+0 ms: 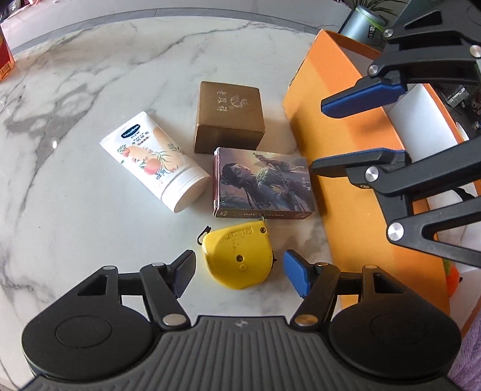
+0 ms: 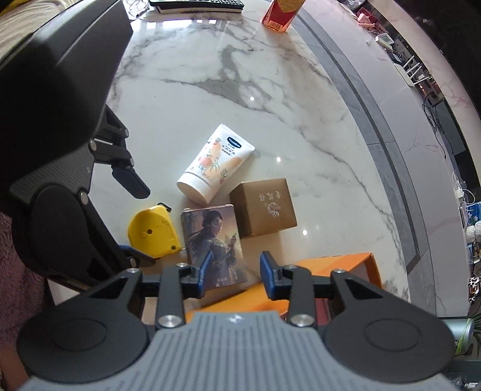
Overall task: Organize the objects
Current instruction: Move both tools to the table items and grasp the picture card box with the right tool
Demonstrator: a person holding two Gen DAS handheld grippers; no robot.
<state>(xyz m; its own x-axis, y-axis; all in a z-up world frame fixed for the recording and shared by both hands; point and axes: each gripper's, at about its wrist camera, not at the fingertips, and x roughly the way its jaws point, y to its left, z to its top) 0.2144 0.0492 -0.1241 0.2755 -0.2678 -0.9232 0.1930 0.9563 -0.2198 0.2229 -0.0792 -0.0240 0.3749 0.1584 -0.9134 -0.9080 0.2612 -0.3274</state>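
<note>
A yellow tape measure point(image 1: 239, 258) lies on the marble table between the open fingers of my left gripper point(image 1: 240, 275), not gripped. Beyond it lie a picture box with a painted figure point(image 1: 263, 182), a white Vaseline tube point(image 1: 153, 161) and a brown box point(image 1: 230, 117). My right gripper point(image 1: 339, 138) is open and empty, hovering over the orange box point(image 1: 345, 168). In the right wrist view my right gripper point(image 2: 233, 275) is open above the picture box point(image 2: 215, 245) and the orange box's edge point(image 2: 336, 264); the tape measure point(image 2: 153, 230), tube point(image 2: 215, 164), brown box point(image 2: 263, 207) and left gripper point(image 2: 132, 219) show.
A red carton point(image 2: 279, 13) stands at the table's far edge, also in the left wrist view point(image 1: 4, 57). A grey plant pot point(image 1: 362, 22) stands behind the orange box. A dark keyboard-like item point(image 2: 197, 6) lies at the far edge. The orange box holds white items point(image 1: 421, 132).
</note>
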